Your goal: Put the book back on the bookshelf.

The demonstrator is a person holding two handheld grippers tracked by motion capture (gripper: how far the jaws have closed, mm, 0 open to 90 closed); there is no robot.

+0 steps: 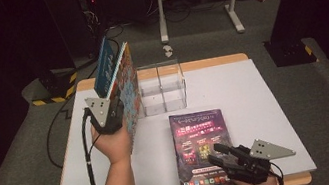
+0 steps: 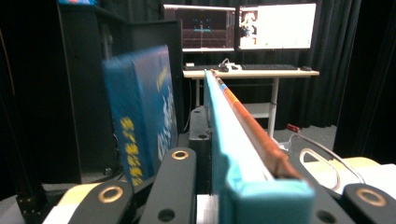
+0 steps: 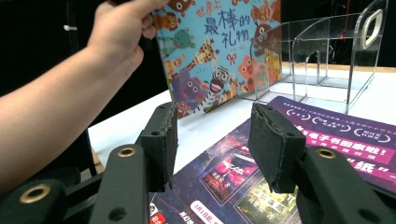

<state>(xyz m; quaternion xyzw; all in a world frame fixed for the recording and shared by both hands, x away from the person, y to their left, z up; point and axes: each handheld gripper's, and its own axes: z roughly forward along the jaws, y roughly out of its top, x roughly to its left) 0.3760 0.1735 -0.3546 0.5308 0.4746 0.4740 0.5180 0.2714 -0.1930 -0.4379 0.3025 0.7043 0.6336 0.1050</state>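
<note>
My left gripper (image 1: pixel 117 100) is shut on a picture book with cartoon animals on its cover (image 1: pixel 128 89), holding it upright on its edge at the table's left, just left of a clear acrylic rack (image 1: pixel 161 88). In the left gripper view the book's spine (image 2: pixel 243 140) runs between the jaws. A blue book (image 1: pixel 106 64) stands tilted just outside the left jaw (image 2: pixel 140 116); what holds it up is hidden. A dark purple book (image 1: pixel 201 147) lies flat at the front. My right gripper (image 1: pixel 219 154) hovers open over its lower right, nothing between the pads (image 3: pixel 212 140).
The white table (image 1: pixel 250 103) has bare room to the right of the rack and the purple book. A desk with monitors (image 2: pixel 252 28) stands beyond the table. A cable trails off the table's left edge (image 1: pixel 55 136).
</note>
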